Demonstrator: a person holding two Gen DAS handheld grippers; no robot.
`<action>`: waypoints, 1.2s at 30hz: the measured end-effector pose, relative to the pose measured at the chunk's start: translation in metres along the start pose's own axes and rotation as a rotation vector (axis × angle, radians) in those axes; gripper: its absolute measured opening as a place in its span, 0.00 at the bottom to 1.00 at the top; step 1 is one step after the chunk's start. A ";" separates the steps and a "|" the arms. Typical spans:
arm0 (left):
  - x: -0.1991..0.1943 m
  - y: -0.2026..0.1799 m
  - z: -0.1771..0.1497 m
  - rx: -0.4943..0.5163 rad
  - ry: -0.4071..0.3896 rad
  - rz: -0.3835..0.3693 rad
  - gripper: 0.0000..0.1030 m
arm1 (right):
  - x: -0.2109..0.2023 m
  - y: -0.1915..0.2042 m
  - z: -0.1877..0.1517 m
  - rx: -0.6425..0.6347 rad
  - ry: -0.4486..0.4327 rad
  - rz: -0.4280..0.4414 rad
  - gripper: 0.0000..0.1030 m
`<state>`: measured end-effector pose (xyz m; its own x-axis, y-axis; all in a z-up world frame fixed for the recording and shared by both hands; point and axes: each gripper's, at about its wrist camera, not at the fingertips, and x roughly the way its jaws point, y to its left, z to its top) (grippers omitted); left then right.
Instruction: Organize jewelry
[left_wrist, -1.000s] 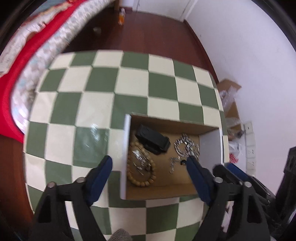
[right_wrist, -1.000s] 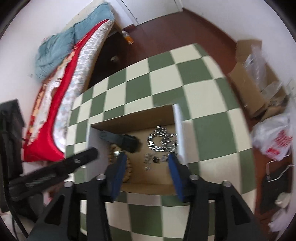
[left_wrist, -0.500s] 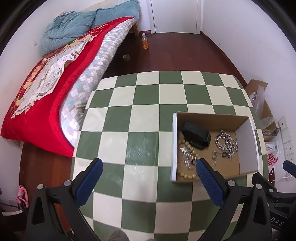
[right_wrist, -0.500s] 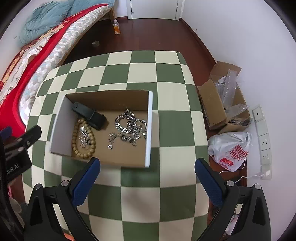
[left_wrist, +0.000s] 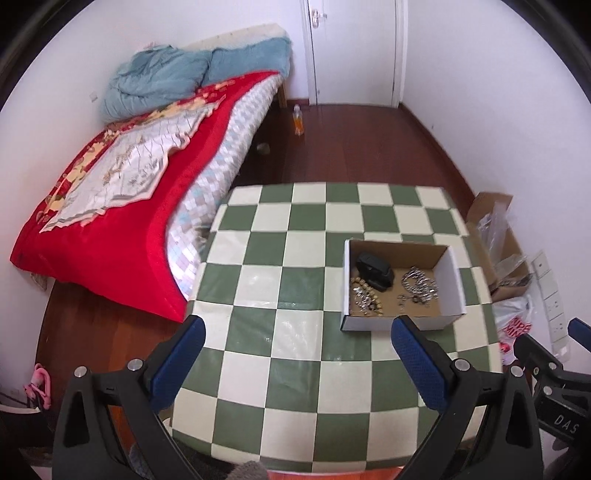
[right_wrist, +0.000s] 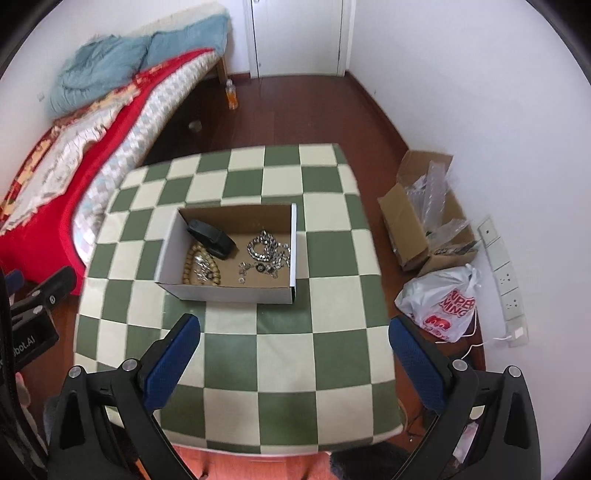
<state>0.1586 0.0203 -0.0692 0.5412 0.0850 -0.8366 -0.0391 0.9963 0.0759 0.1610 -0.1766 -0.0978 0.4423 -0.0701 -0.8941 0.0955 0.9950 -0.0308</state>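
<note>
Beside table, bag (right_wrist: 445, 308) lettered "SUPER MING"

Green-and-cream checkered table (right_wrist: 236, 369), open cardboard box (right_wrist: 229, 291) resting on it

Both my grippers are up in the air right now, tilted steeply downward. My left gripper (left_wrist: 297, 354) has its jaws spread as wide as they go, blue pads facing each other with nothing between them, not touching anything. Same deal with my right gripper (right_wrist: 294, 352): jaws fully apart, empty, blue pads clear of everything. From the left camera I can catch the tip of my right gripper poking in at the far right edge, and from the right camera the left one's black body shows at the far left edge, so they sit side by side.
</note>
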 end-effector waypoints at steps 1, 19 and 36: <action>-0.008 0.001 -0.001 -0.002 -0.013 0.001 1.00 | -0.014 0.000 -0.003 0.000 -0.020 0.000 1.00; -0.136 0.012 -0.023 -0.021 -0.112 -0.086 1.00 | -0.168 -0.006 -0.034 0.004 -0.183 0.018 1.00; -0.136 0.006 -0.002 -0.053 -0.116 -0.059 1.00 | -0.183 -0.005 -0.003 -0.015 -0.208 -0.013 1.00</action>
<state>0.0827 0.0150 0.0438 0.6372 0.0281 -0.7702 -0.0471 0.9989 -0.0025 0.0765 -0.1688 0.0645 0.6160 -0.0943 -0.7821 0.0897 0.9947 -0.0493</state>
